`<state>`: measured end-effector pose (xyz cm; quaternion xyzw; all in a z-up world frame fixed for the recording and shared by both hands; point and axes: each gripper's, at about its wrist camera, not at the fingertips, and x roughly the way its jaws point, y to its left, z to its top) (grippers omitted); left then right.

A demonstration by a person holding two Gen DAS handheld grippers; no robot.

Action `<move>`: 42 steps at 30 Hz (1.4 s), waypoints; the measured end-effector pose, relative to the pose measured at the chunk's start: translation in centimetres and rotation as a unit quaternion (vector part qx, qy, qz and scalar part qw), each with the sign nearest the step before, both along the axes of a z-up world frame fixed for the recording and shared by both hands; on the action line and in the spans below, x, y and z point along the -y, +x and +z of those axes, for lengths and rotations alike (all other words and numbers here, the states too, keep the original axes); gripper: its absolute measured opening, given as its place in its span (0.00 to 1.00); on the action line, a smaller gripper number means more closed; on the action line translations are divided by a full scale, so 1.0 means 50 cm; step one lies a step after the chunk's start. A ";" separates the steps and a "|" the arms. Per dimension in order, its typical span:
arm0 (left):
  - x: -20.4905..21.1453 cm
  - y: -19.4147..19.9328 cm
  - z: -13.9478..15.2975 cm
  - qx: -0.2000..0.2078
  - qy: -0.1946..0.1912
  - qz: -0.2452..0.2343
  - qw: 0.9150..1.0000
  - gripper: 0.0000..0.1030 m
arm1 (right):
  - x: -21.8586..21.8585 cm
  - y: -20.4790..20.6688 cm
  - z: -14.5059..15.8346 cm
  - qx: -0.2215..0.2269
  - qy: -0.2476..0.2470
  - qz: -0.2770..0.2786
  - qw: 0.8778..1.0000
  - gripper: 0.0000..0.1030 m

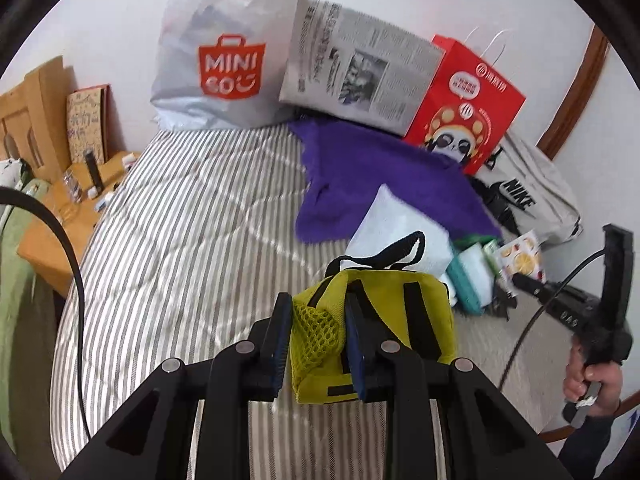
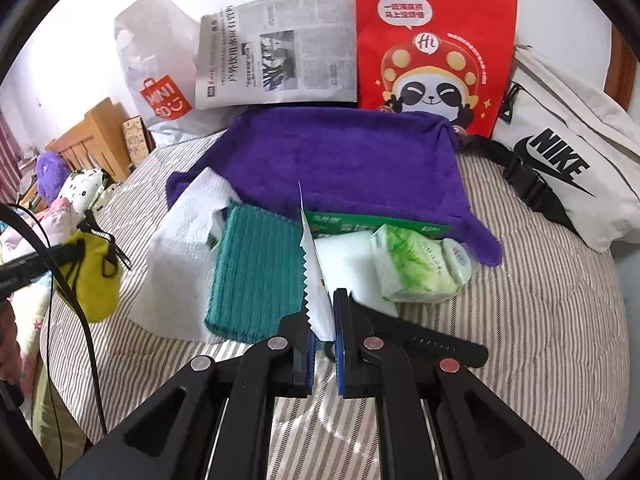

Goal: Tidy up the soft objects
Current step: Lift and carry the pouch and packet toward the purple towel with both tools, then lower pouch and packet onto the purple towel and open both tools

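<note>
Left gripper clenched on yellow pouch, mesh side between pads, pouch held above striped bed. Wide bare bed left of it; bed edge beyond, by wooden table. Right gripper pinching white packet by serrated edge. Ahead: teal cloth, tissue pack, purple towel. Farther back: bag reading MINISO, newspaper, red panda bag, NIKE bag.

The purple towel looks soft and fuzzy. The yellow bag is cloth with a netted side. The red bag is smooth paper. The bed cover is striped, quilted cloth.
</note>
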<state>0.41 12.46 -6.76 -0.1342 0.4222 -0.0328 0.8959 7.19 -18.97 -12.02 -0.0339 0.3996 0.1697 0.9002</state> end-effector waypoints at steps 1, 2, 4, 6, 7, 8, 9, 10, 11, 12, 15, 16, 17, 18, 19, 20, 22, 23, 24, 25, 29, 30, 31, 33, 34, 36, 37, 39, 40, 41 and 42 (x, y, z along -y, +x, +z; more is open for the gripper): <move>0.002 0.008 0.009 0.005 0.000 -0.002 1.000 0.24 | 0.002 0.005 0.003 0.001 -0.001 -0.002 1.000 0.07; 0.004 0.021 0.019 0.011 -0.001 -0.005 1.000 0.24 | 0.005 0.012 0.007 0.002 -0.003 -0.004 1.000 0.07; 0.007 0.048 0.036 0.019 -0.001 -0.007 1.000 0.24 | 0.011 0.031 0.017 0.005 -0.007 -0.012 1.000 0.07; 0.010 0.071 0.050 0.025 -0.003 -0.010 1.000 0.24 | 0.017 0.051 0.029 0.008 -0.008 -0.017 1.000 0.07; 0.013 0.087 0.058 0.029 -0.003 -0.011 1.000 0.24 | 0.019 0.060 0.034 0.010 -0.009 -0.019 1.000 0.07; 0.014 0.101 0.065 0.032 -0.003 -0.012 0.999 0.24 | 0.022 0.070 0.040 0.012 -0.010 -0.021 1.000 0.07; 0.017 0.115 0.071 0.036 -0.002 -0.014 0.999 0.24 | 0.025 0.084 0.048 0.016 -0.011 -0.023 1.000 0.07; 0.020 0.134 0.078 0.041 -0.001 -0.016 0.999 0.24 | 0.026 0.094 0.053 0.019 -0.012 -0.025 0.999 0.07; 0.023 0.148 0.082 0.044 0.000 -0.017 0.999 0.24 | 0.028 0.107 0.057 0.022 -0.013 -0.027 0.999 0.07; 0.025 0.163 0.085 0.046 0.001 -0.019 0.999 0.24 | 0.029 0.122 0.062 0.023 -0.015 -0.029 0.999 0.07; 0.036 0.215 0.087 0.047 0.007 -0.022 0.999 0.24 | 0.033 0.164 0.072 0.027 -0.017 -0.035 0.999 0.07; 0.040 0.230 0.086 0.046 0.008 -0.023 0.999 0.24 | 0.035 0.178 0.074 0.026 -0.016 -0.037 0.999 0.07; 0.044 0.250 0.085 0.044 0.010 -0.024 0.999 0.24 | 0.037 0.192 0.076 0.026 -0.015 -0.039 0.999 0.07; 0.048 0.266 0.083 0.043 0.010 -0.026 0.999 0.24 | 0.039 0.210 0.077 0.026 -0.014 -0.041 0.999 0.07; 0.051 0.283 0.081 0.043 0.010 -0.028 0.999 0.24 | 0.041 0.224 0.078 0.025 -0.014 -0.042 0.999 0.07; 0.053 0.301 0.079 0.041 0.009 -0.029 0.999 0.24 | 0.042 0.235 0.078 0.025 -0.015 -0.044 0.999 0.07; 0.057 0.334 0.073 0.039 0.005 -0.032 0.999 0.24 | 0.045 0.266 0.076 0.023 -0.016 -0.046 0.999 0.07; 0.058 0.346 0.071 0.039 0.003 -0.032 0.999 0.24 | 0.044 0.276 0.075 0.024 -0.018 -0.047 0.998 0.07; 0.059 0.361 0.069 0.038 0.003 -0.032 0.999 0.24 | 0.045 0.290 0.074 0.024 -0.020 -0.049 0.998 0.07; 0.061 0.373 0.066 0.037 0.003 -0.033 0.999 0.24 | 0.045 0.303 0.072 0.024 -0.021 -0.050 0.998 0.07; 0.068 0.431 0.044 0.030 0.005 -0.032 0.999 0.24 | 0.043 0.361 0.057 0.013 -0.019 -0.048 0.999 0.07; 0.069 0.443 0.037 0.026 0.005 -0.031 0.999 0.24 | 0.042 0.376 0.050 0.010 -0.020 -0.047 0.999 0.07; 0.070 0.456 0.029 0.022 0.005 -0.031 0.999 0.24 | 0.040 0.390 0.042 0.007 -0.023 -0.046 0.999 0.07; 0.075 0.485 0.011 0.014 0.008 -0.034 0.999 0.24 | 0.038 0.416 0.026 -0.001 -0.032 -0.048 0.998 0.07; 0.077 0.496 0.003 0.010 0.009 -0.033 0.999 0.24 | 0.039 0.429 0.019 -0.003 -0.035 -0.049 0.998 0.07; 0.081 0.524 -0.017 -0.002 0.012 -0.033 0.999 0.24 | 0.039 0.451 0.005 -0.011 -0.039 -0.050 0.998 0.07; 0.081 0.533 -0.024 -0.005 0.012 -0.034 0.999 0.24 | 0.039 0.462 -0.003 -0.014 -0.042 -0.051 0.998 0.07; 0.087 0.555 -0.042 -0.015 0.013 -0.036 0.999 0.24 | 0.039 0.478 -0.016 -0.020 -0.048 -0.054 0.997 0.07; 0.089 0.564 -0.048 -0.020 0.015 -0.038 0.999 0.24 | 0.039 0.486 -0.022 -0.024 -0.050 -0.055 0.997 0.07; 0.093 0.573 -0.055 -0.024 0.020 -0.039 0.999 0.24 | 0.041 0.493 -0.027 -0.027 -0.052 -0.057 0.997 0.07; 0.095 0.580 -0.060 -0.027 0.023 -0.041 0.999 0.24 | 0.043 0.503 -0.033 -0.031 -0.054 -0.060 0.996 0.07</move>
